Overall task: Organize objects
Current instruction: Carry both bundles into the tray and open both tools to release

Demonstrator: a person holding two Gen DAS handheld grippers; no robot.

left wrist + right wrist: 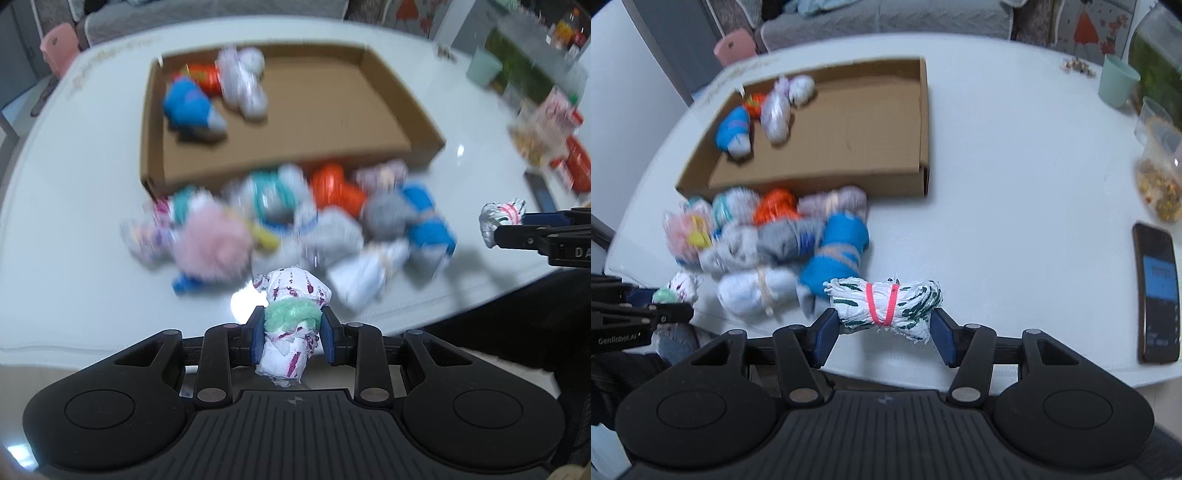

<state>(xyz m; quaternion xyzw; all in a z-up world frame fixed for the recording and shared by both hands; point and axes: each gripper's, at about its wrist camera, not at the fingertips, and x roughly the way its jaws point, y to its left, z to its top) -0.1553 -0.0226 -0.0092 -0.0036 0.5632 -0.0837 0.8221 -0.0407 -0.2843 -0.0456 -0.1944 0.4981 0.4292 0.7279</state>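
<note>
Left gripper (292, 334) clamps purple-print roll (291, 295); right gripper (882, 328) clamps green-print roll (886, 304) endwise. Both clear of table (1015, 221). I'd carry each toward 12 o'clock, over box (849, 147) wall, then release beside rolls already inside.

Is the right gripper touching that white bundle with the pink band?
Touching. Right wrist view: the right gripper presses both pads against the white bundle's ends.
</note>
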